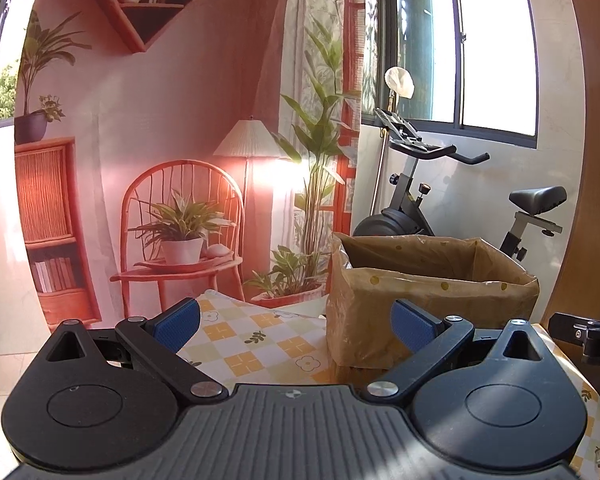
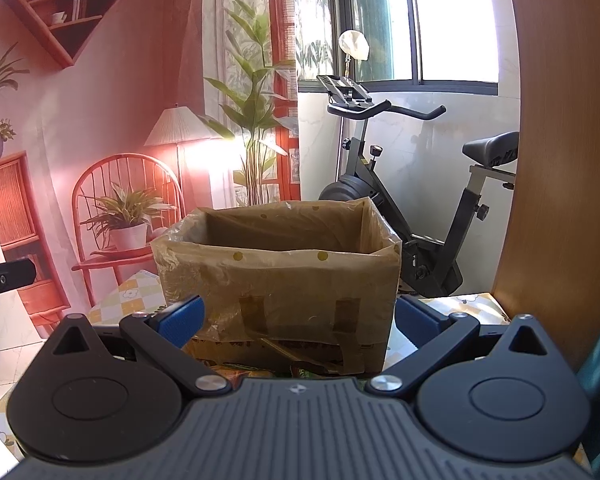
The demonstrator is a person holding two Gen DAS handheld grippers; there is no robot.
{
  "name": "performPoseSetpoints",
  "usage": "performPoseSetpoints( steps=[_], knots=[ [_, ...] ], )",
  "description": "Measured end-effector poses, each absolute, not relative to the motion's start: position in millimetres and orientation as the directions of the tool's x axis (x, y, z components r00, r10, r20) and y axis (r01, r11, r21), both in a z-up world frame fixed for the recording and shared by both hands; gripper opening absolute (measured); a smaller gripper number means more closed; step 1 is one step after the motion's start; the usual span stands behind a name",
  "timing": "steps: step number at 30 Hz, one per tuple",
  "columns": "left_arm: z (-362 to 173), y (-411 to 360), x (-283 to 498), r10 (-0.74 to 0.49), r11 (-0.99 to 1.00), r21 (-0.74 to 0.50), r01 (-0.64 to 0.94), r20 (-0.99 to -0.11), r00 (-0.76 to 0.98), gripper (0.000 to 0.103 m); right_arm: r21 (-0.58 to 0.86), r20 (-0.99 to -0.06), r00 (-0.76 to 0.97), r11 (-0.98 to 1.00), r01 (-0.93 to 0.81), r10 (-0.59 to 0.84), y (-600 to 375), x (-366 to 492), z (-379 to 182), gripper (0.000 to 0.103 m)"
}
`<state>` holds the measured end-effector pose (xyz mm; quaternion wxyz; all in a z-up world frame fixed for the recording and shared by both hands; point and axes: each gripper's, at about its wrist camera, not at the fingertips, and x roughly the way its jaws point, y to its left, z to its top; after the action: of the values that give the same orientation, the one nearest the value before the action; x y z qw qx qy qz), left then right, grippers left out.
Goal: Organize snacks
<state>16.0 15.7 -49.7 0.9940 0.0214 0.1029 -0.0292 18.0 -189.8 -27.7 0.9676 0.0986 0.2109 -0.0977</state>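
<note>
Both the left gripper [image 1: 296, 326] and the right gripper [image 2: 298, 320] are level, fingers spread wide, holding nothing.

This is a room in a home, partly dressed up as a staged set. An exercise bike [image 2: 412, 184] stands on the tiled floor by a sliding window [image 1: 472, 52] with a dark frame, daylight pouring through. A large printed backdrop [image 1: 160, 128] hangs beside it, picturing a cosy interior: a rattan chair, a floor lamp, potted plants and corner shelves. The tabletop [image 1: 260, 344] wears a household cloth of yellow and white checks with small flowers. A cardboard box [image 2: 284, 276] lined with clear plastic sits on it. A wooden panel [image 2: 560, 120] rises at the right edge.
</note>
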Motion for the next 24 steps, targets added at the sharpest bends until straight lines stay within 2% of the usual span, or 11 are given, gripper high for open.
performPoseSetpoints(
  steps=[2, 5, 6, 8, 10, 17, 24],
  knots=[
    [-63.8, 26.0, 23.7, -0.094, 0.996, -0.023, 0.092, -0.174, 0.98, 0.103, 0.178, -0.429, 0.894, 0.958, 0.224, -0.129, -190.0, 17.4, -41.8, 0.103],
    [-82.8, 36.0, 30.0, -0.102, 0.994, -0.064, 0.089, -0.236, 0.966, 0.103, 0.191, -0.417, 0.901, 0.957, 0.216, -0.12, -187.8, 15.2, -63.4, 0.103],
    [-88.0, 37.8, 31.8, -0.089, 0.995, -0.064, 0.075, -0.257, 0.962, 0.103, 0.165, -0.414, 0.901, 0.963, 0.216, -0.131, -184.2, 15.2, -69.3, 0.103],
    [-99.9, 33.1, 30.8, -0.104, 0.985, -0.16, 0.058, -0.294, 0.95, 0.103, 0.101, -0.414, 0.897, 0.971, 0.217, -0.157, -176.4, 16.1, -77.7, 0.103],
    [-109.0, 29.4, 31.3, -0.106, 0.981, -0.191, 0.04, -0.348, 0.932, 0.103, 0.062, -0.412, 0.897, 0.978, 0.2, -0.157, -168.2, 17.4, -87.7, 0.103],
    [-136.9, 14.0, 40.3, -0.132, 0.99, -0.104, 0.097, -0.43, 0.893, 0.101, 0.099, -0.428, 0.897, 0.981, 0.164, -0.107, -167.1, 18.4, -113.1, 0.103],
    [-173.1, -18.5, 54.8, -0.214, 0.973, -0.021, 0.231, -0.466, 0.859, 0.098, 0.122, -0.457, 0.882, 0.974, 0.189, -0.114, -179.9, 13.1, -128.3, 0.103]
  ],
)
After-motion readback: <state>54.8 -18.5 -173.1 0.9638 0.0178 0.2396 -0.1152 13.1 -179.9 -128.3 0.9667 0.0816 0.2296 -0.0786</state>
